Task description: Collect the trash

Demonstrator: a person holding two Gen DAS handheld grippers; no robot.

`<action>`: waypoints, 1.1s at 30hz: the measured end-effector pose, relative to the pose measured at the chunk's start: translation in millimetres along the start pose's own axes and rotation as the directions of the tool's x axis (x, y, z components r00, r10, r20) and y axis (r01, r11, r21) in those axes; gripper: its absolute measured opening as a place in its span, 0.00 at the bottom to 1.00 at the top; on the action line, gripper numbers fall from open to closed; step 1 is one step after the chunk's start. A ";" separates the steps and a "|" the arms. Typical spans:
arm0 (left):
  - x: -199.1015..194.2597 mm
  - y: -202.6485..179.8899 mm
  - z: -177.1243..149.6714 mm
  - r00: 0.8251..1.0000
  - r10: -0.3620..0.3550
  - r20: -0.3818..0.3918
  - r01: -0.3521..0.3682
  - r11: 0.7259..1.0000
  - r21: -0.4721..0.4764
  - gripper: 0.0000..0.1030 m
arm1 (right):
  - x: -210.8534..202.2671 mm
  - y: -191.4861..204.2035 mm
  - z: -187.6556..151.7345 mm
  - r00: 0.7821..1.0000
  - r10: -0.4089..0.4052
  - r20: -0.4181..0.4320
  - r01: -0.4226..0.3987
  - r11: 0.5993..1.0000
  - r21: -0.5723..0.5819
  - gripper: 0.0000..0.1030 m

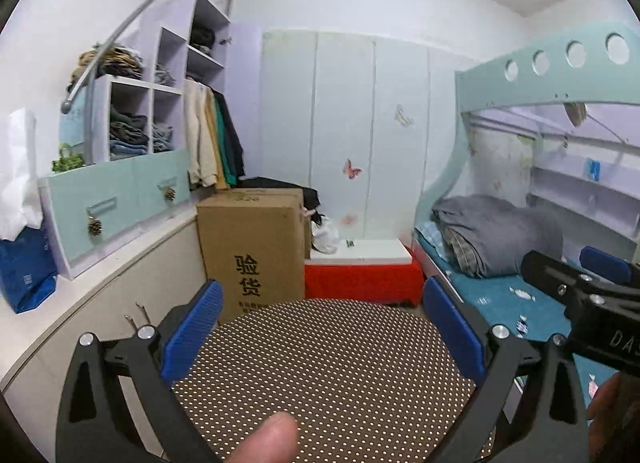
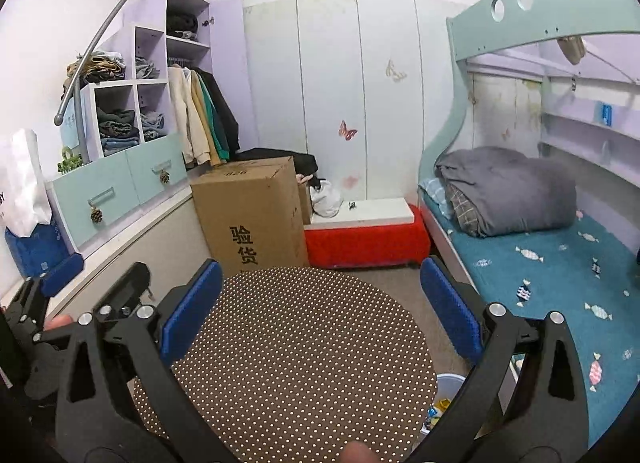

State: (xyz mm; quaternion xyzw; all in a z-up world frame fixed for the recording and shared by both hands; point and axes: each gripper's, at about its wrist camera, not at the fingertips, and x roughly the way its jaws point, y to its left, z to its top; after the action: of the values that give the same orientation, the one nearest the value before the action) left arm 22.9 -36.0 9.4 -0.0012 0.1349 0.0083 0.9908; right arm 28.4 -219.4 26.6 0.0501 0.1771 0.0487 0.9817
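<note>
Both grippers — left (image 1: 324, 327), right (image 2: 320, 303) — spread wide, empty; trash bin (image 2: 450, 385) stands upright

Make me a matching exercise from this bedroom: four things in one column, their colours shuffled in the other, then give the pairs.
Things
1. cardboard box
2. low bench by the wardrobe
3. folded blanket on the bed
4. bed sheet

Colours
A. grey
B. teal with a candy print
C. brown
D. red

Pairs: 1-C, 2-D, 3-A, 4-B
</note>
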 end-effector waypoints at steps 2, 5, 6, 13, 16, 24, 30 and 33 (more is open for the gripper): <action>-5.2 1.6 2.1 1.000 0.008 0.012 -0.008 1.000 -0.003 0.96 | -4.5 -0.8 0.1 1.000 0.002 0.008 -0.002 1.000 0.006 0.94; -9.0 4.8 5.0 1.000 0.017 0.023 -0.016 1.000 -0.012 0.96 | -7.6 -0.8 1.0 1.000 -0.002 0.020 0.002 1.000 0.010 0.94; -9.3 7.0 6.4 0.999 0.019 0.025 -0.019 1.000 -0.014 0.96 | -7.5 -1.2 1.9 1.000 -0.005 0.023 0.004 1.000 0.012 0.94; -10.6 11.8 8.0 0.999 0.019 0.029 -0.019 1.000 -0.020 0.96 | -10.8 -3.0 3.7 0.999 -0.010 0.034 0.009 1.000 0.015 0.94; -10.6 12.0 9.0 0.999 0.021 0.031 -0.021 1.000 -0.019 0.96 | -11.5 -4.1 3.2 0.999 -0.012 0.036 0.011 1.000 0.018 0.94; -10.3 10.3 9.2 0.999 0.021 0.027 -0.021 1.000 -0.014 0.96 | -9.1 -7.2 2.7 0.999 -0.016 0.031 0.015 1.000 0.023 0.94; -9.1 9.4 8.6 1.000 0.023 0.014 -0.023 1.000 -0.012 0.96 | -8.7 -4.3 1.7 0.999 -0.017 0.032 0.016 1.000 0.027 0.94; -8.9 9.2 9.2 1.000 0.023 0.013 -0.022 1.000 -0.011 0.96 | -8.3 -3.7 1.8 0.999 -0.016 0.031 0.015 1.000 0.025 0.94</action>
State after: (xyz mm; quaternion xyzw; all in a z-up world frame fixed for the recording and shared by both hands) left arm 16.6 -26.9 20.7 -0.0048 0.1283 0.0201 0.9915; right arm 21.5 -224.2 30.7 0.0618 0.1629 0.0380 0.9840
